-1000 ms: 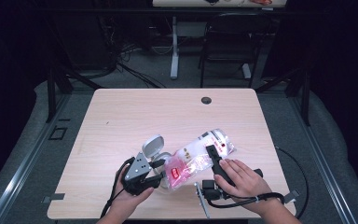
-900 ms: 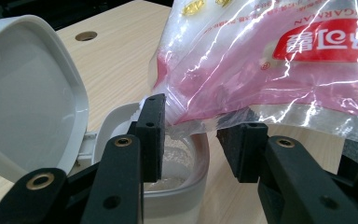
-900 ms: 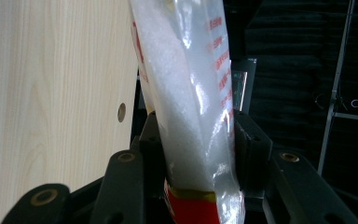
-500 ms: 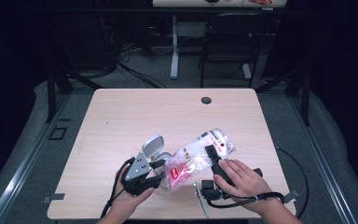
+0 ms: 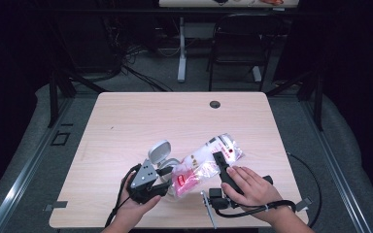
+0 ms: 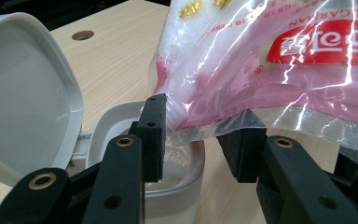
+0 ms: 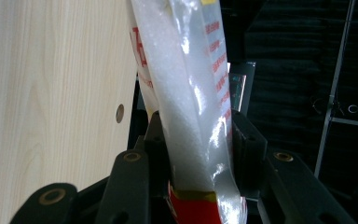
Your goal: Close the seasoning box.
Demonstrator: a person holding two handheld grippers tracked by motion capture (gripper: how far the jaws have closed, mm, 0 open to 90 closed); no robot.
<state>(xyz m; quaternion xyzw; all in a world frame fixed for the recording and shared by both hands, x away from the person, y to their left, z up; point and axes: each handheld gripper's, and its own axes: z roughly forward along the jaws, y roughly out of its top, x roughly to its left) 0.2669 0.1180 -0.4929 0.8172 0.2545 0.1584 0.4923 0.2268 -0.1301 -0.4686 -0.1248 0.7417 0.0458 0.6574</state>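
Near the table's [image 5: 126,116] front edge, left of centre, the left tongs [image 6: 193,140] are holding the low corner of the sugar bag [image 5: 201,165] over a small white container [image 6: 177,168]. The container's hinged lid [image 6: 23,88] is standing open to the left. One pad is pressing the bag's mouth film; the other is sitting under the bulge, so the tongs are standing fairly wide around the corner.

Centre: the bag is lying tilted, its mouth dipping into the container and its body rising toward the right. White grains are collecting in the container.

Right: the right tongs [image 7: 198,154] have just been closing and are clamping the bag's upper body between both pads.

Handling judgement: the film is looking thin, glossy and slippery, and the load is loose and shifting, so the bag will likely sag and slump. Best holds are probably the flat seam or a gathered fold of film, not the full bulge. The container is looking light and easy to tip.
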